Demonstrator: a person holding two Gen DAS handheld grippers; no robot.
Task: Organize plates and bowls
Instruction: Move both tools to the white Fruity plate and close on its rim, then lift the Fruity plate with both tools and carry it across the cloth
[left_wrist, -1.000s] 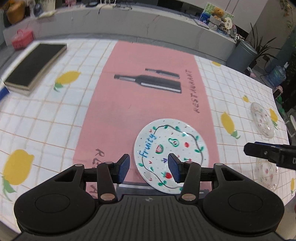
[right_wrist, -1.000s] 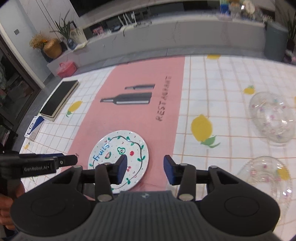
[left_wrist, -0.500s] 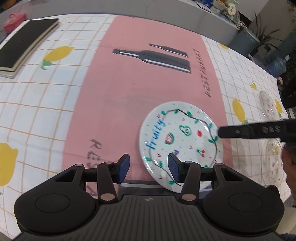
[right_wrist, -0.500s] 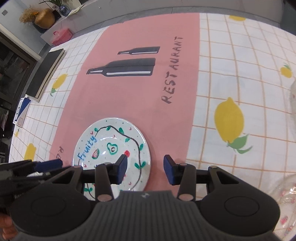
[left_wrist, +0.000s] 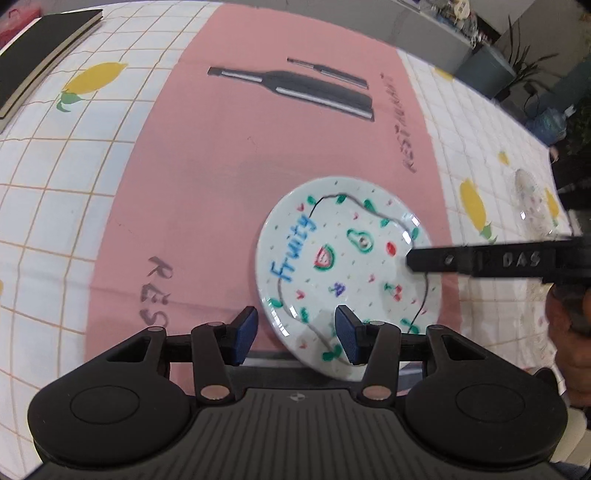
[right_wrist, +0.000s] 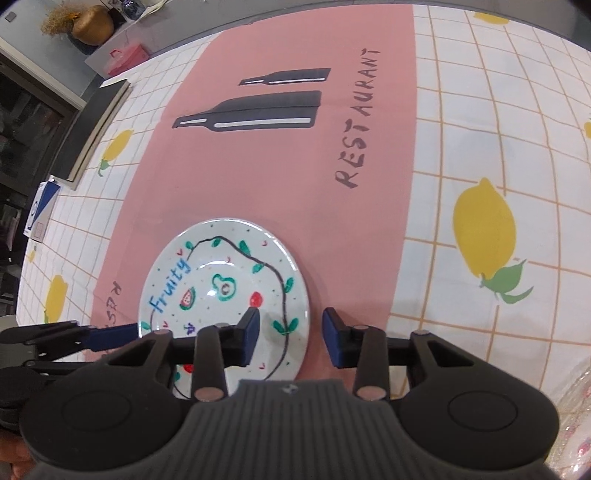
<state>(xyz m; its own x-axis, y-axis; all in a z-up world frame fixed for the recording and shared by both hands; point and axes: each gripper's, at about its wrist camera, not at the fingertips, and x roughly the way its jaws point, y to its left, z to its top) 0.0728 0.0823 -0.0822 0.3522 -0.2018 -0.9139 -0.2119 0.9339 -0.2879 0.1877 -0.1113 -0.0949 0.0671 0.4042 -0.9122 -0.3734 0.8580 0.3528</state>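
Observation:
A white plate (left_wrist: 343, 258) painted with fruit and the word "Fruity" lies on the pink runner. It also shows in the right wrist view (right_wrist: 221, 284). My left gripper (left_wrist: 297, 334) is open, its jaws straddling the plate's near left rim. My right gripper (right_wrist: 290, 338) is open, its jaws straddling the plate's right rim. The right gripper's finger reaches over the plate in the left wrist view (left_wrist: 480, 260). A clear glass bowl (left_wrist: 533, 206) sits far right; another glass bowl (right_wrist: 576, 417) is at the right wrist view's lower right edge.
A black book (left_wrist: 40, 48) lies at the table's far left. A blue and white box (right_wrist: 40, 210) sits by the left edge. The checked tablecloth (right_wrist: 480, 122) with lemon prints covers the table. A grey bin (left_wrist: 484, 70) stands beyond the far edge.
Both grippers have moved down and closer to the plate, from the left and the right. Their jaws now sit at the plate's rims. The plate has not moved.

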